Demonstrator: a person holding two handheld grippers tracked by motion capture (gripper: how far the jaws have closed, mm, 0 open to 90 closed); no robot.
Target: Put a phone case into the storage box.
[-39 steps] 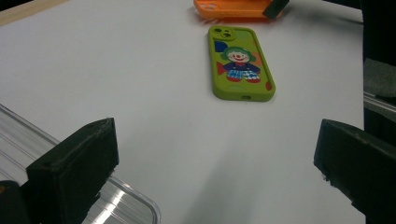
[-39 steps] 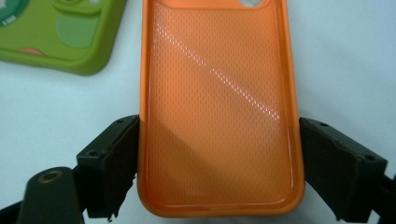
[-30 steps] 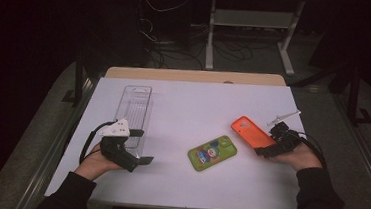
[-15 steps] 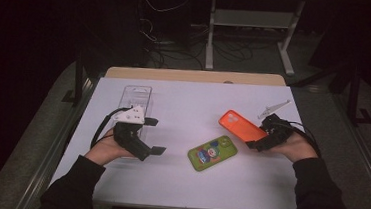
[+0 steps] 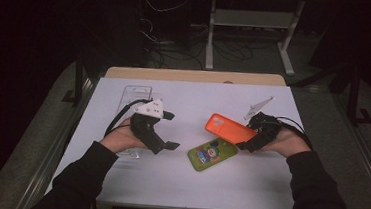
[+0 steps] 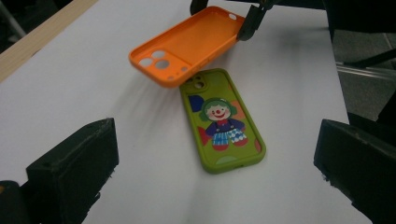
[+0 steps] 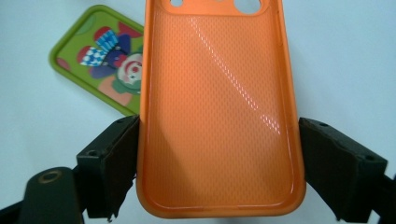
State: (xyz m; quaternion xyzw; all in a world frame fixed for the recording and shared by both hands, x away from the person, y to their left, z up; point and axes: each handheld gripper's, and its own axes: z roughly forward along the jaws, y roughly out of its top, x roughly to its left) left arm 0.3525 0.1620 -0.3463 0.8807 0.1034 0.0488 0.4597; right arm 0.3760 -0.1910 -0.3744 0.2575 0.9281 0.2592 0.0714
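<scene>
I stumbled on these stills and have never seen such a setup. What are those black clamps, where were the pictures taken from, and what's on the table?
A person holds a two-jaw gripper in each hand. One picture looks down from above; the other two come from cameras riding on each gripper. On the white table lies a green phone case with a clown picture, and a clear tray lies behind the left gripper, which is open and empty. The right gripper grips an orange phone case by its edges, lifted above the table.
</scene>
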